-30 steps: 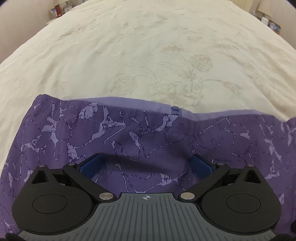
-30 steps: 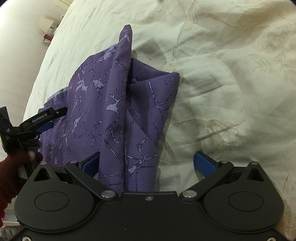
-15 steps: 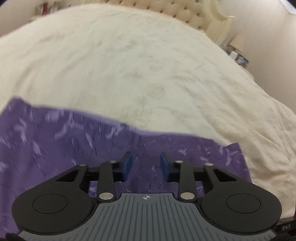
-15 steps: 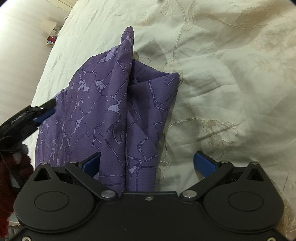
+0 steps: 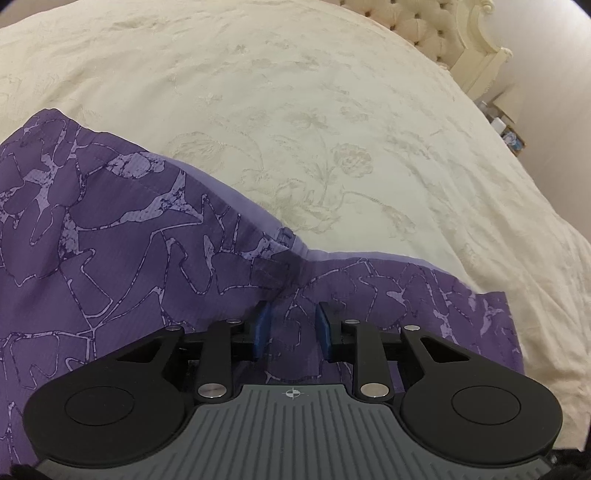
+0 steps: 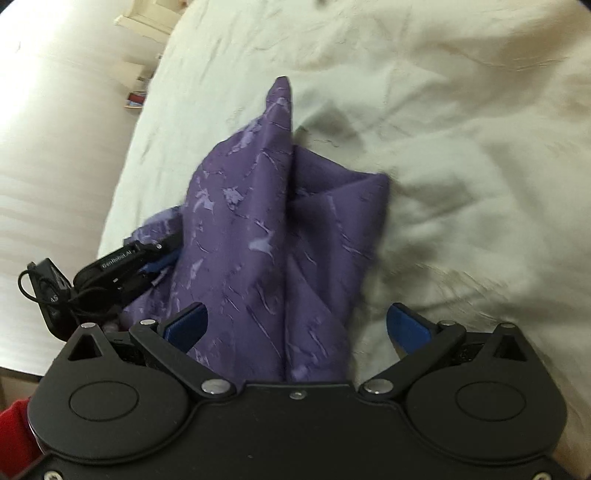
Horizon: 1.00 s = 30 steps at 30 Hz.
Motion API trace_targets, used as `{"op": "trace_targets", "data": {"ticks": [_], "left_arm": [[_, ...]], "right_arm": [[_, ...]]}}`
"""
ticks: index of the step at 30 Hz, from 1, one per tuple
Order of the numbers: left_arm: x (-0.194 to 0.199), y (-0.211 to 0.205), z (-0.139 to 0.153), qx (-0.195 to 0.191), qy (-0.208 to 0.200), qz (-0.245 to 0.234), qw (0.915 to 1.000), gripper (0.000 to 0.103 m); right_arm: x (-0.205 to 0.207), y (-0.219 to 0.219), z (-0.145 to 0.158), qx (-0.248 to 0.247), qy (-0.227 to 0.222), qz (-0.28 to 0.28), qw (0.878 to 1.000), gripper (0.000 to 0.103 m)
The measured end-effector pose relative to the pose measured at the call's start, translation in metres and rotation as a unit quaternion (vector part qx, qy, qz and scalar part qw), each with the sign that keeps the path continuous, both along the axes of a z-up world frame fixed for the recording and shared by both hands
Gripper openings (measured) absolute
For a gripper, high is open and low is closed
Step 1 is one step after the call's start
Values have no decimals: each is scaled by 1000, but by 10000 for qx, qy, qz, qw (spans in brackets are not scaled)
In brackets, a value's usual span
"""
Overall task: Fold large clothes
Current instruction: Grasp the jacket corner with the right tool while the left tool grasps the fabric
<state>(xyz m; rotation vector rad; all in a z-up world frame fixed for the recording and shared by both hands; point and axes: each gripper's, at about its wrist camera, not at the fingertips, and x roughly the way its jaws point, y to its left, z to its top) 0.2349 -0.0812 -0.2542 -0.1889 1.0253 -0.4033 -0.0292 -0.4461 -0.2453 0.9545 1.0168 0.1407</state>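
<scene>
A purple patterned garment (image 5: 122, 254) lies partly folded on a cream embroidered bedspread (image 5: 332, 110). My left gripper (image 5: 291, 326) is over the garment's near edge with its blue pads close together, pinching a bunched ridge of the cloth. In the right wrist view the garment (image 6: 266, 229) rises in a folded peak. My right gripper (image 6: 295, 325) is wide open just above its near end. The left gripper (image 6: 155, 258) shows there too, at the garment's left edge.
A tufted cream headboard (image 5: 439, 26) stands at the far right of the bed. Small items (image 5: 509, 133) sit on a bedside surface beside it. The bed's left edge (image 6: 125, 184) drops off next to a pale wall, with shelf items (image 6: 136, 99) beyond.
My left gripper has closed from wide open onto the garment and swung toward the headboard. My right gripper stayed open and its view shifted, the garment now more central.
</scene>
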Motion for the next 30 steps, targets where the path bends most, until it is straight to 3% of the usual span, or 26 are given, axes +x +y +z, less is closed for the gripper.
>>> {"op": "trace_targets", "data": {"ticks": [4,6,7,9,17,24,30], "left_arm": [[-1,1,3,29,58,-47,10000,28],[-6,7,7,-85,134,69,9999,28],[-11,10,9,-161,153,134,9997,27],[-28,19,13,-348,151,194,9991,27],[-101,52,0,-819,230,524,9950,27],[-100,57,-12,-908,233,506,9943,27],[-102,69,-9,-1092,236,336,9932,27]], "right_arm": [[15,-6,-11,538,-58,-322,9980,103],[23,-9,-12,847,-66,-390,9956,75],[28,-9,-11,900,-9,-331,9954,39],[35,-5,-8,808,148,-165,9965,36],[42,-4,13,706,18,248,9972,36],[55,14,28,518,96,447,9976,37],[58,22,62,596,12,539,9968,28]]}}
